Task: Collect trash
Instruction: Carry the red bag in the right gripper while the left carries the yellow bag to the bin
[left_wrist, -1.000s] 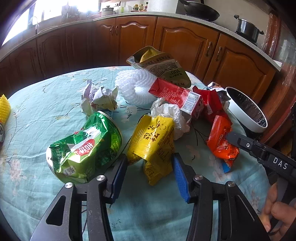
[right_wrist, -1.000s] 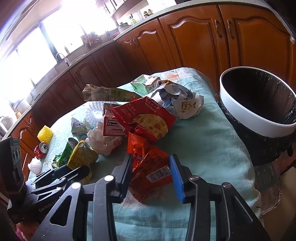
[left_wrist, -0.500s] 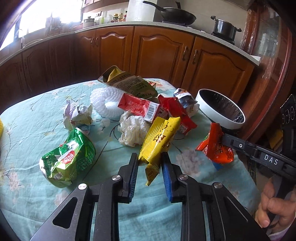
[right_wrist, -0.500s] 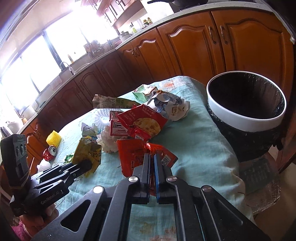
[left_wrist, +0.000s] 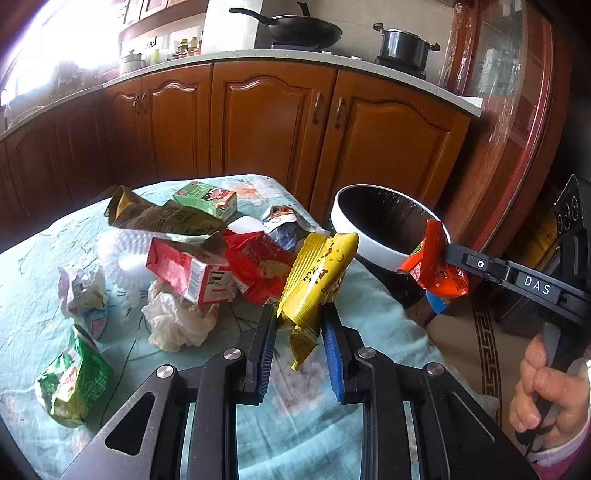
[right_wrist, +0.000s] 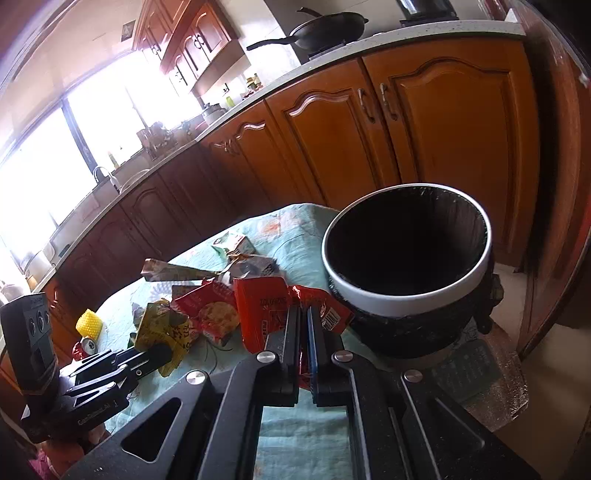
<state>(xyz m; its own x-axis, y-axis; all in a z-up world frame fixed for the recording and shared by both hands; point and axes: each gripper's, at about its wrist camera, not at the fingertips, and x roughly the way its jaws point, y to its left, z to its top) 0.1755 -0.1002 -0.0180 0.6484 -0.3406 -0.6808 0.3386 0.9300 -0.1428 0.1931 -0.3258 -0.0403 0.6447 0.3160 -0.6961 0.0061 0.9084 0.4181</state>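
Both tongs are loaded: my left gripper (left_wrist: 298, 332) has its blue pads pressed on the lower part of a yellow snack wrapper (left_wrist: 316, 273), lifted clear of the tablecloth, while my right gripper (right_wrist: 303, 354) is squeezed almost flat on an orange-red snack wrapper (right_wrist: 258, 314), carried near the white rim of the trash bin (right_wrist: 406, 302). From the left wrist camera, that orange-red wrapper (left_wrist: 432, 262) hangs in front of the bin (left_wrist: 369, 251), which stands just off the far corner of the table (left_wrist: 33, 317). Judging by the dark liner, which shows no litter in the part I can see, the collecting has barely begun; neither wrapper is in yet. Plenty is left on the floral cloth: a red-and-white drink carton (left_wrist: 192, 269), a red biscuit packet (left_wrist: 258, 266), a crumpled white tissue (left_wrist: 177, 321), a crushed green packet (left_wrist: 74, 380), a ball of crumpled paper (left_wrist: 81, 295), a white foam fruit net (left_wrist: 125, 254), a flattened brown carton (left_wrist: 162, 218), a small green juice box (left_wrist: 207, 197) and a crumpled foil pouch (left_wrist: 280, 225). The right wrist camera also picks up a yellow foam sleeve (right_wrist: 88, 323) and a crushed red can (right_wrist: 85, 347) near the table's far side. My guess is two drops into the bin come next, then many more trips.
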